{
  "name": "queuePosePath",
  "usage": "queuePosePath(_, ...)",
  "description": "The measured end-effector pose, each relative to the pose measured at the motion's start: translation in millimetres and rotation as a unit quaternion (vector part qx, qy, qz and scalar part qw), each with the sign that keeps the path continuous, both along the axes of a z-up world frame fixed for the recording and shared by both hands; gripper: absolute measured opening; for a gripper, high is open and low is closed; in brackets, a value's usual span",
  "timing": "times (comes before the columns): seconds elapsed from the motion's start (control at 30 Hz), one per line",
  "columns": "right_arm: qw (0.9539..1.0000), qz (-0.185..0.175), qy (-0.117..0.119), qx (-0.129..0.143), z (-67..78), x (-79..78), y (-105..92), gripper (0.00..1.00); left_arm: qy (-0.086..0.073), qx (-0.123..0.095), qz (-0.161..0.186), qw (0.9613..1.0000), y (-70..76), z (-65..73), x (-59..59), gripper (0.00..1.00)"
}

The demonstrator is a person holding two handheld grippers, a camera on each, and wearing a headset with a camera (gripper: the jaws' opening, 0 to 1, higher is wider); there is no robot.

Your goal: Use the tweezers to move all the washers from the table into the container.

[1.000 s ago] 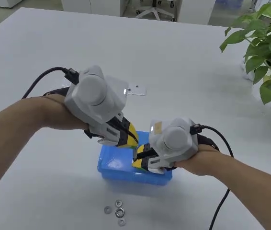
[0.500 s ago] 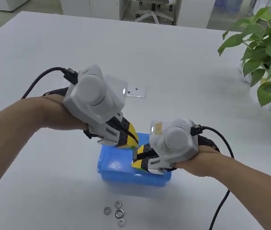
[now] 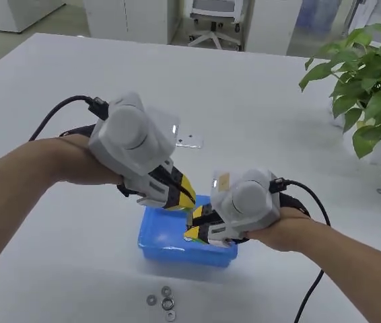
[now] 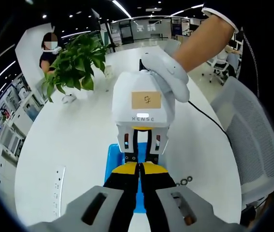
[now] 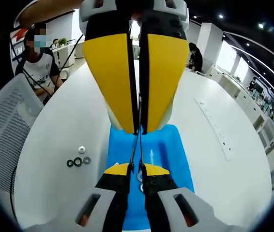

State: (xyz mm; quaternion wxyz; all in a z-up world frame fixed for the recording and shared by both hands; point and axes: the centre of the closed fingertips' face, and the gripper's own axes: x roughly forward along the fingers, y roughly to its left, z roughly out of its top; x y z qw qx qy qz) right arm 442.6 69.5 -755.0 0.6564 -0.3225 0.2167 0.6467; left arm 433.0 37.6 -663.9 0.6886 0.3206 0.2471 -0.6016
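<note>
Right gripper [image 5: 136, 170] and left gripper [image 5: 138, 126] both clench the tweezers [image 5: 135, 147] over the container [image 5: 173, 152]; washers [image 5: 78, 162] lie apart on the table [image 5: 50, 140].

Your left claw [image 3: 188, 196] and right claw [image 3: 189, 231] have pale grey bodies, with jaws that are yellow at the tips and black behind. The tweezers [image 5: 137, 140] are silvery. The container [image 3: 170, 243] is bright blue on the white desk [image 3: 264, 114]. The washers [image 3: 165, 300] are mixed, some silver and some dark. The plant [image 3: 369, 81] is green.
</note>
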Motion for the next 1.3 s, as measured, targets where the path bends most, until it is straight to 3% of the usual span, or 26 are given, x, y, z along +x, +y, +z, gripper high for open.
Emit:
queuePosePath(0.3, 0.9999, 0.004, -0.014, 0.004, 14.8, -12.4, -0.5, 0.11, -0.008, 0.004, -0.001, 1.0, -2.5, 14.3, -15.4, 0.05)
queuePosePath(0.6, 0.9998, 0.003, -0.018, 0.01, 20.7, -30.1, -2.1, 0.11, -0.01, 0.012, -0.006, 0.9999, -5.3, 19.7, -33.7, 0.05)
queuePosePath(1.3, 0.9999, 0.01, 0.003, 0.009, 5.3, -76.5, -4.2, 0.11, 0.008, 0.02, -0.004, 0.9998, -3.7, 2.8, -73.4, 0.05)
